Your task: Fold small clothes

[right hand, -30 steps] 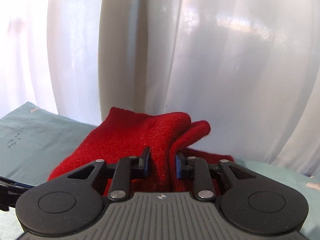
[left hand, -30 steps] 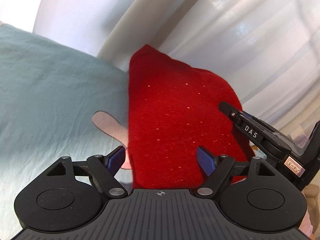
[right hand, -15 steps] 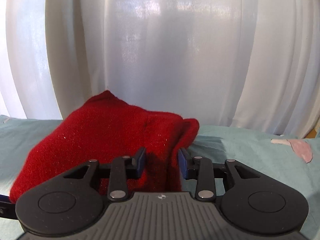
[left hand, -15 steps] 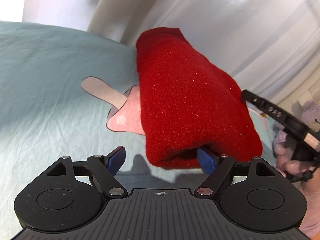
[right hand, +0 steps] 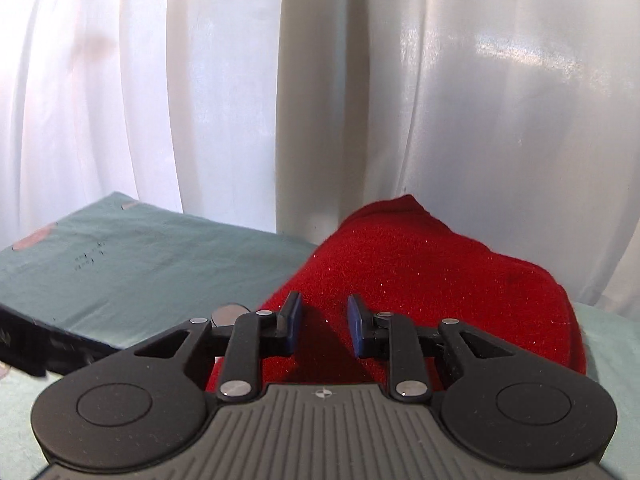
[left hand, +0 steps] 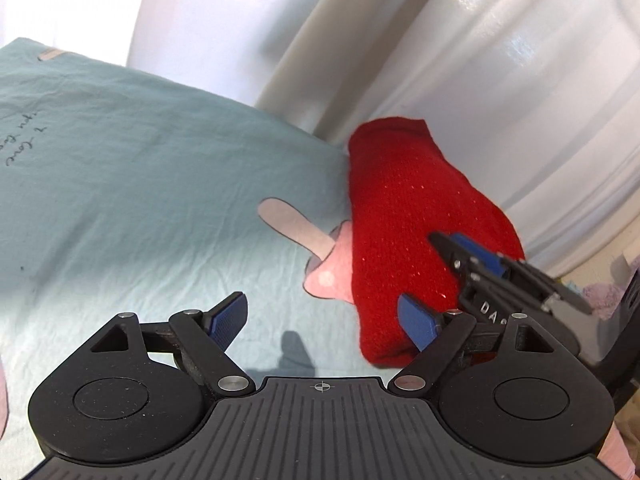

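The red knitted woollen garment (left hand: 416, 236), lifted and draped a second ago, now lies folded on the pale green bed sheet (left hand: 140, 200). The left tongs (left hand: 324, 320) gape wide and empty just beside its near end. The right tongs (right hand: 324, 322), having just closed to a narrow gap, hover above it, gripping nothing. This fold looks finished.

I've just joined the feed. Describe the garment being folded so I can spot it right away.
Start from the pale green sheet that runs up to the white curtain. At the sheet's far edge, against the curtain, lies the red knit garment, folded into a thick bundle that partly covers a pink ice-lolly print. It is the only red, fuzzy thing in view.
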